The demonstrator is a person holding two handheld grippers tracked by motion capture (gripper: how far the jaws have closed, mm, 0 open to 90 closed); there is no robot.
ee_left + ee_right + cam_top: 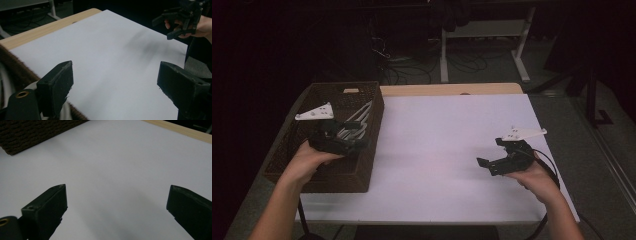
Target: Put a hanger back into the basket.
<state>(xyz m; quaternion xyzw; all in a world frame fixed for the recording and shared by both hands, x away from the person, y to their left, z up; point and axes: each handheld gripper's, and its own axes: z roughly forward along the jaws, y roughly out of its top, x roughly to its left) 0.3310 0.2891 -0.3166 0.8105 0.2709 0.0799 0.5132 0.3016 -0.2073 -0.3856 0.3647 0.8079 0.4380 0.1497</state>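
A dark brown woven basket (319,175) stands at the table's left, with pale long items (362,117) lying inside it. My left gripper (357,143) hovers over the basket's right side, pointing toward the white table top (447,150). In the left gripper view my left gripper (115,85) is open with nothing between its jaws, and the basket's rim (15,67) runs under it. My right gripper (488,165) is held above the table's right part; its jaws (116,207) stand wide open over bare white surface. The right gripper (180,22) also shows far off in the left gripper view.
A wooden strip (452,89) borders the table's far edge. Behind it are white desk legs (444,55) and loose cables (412,67) on a dark floor. The basket's corner (30,132) appears at the top left of the right gripper view.
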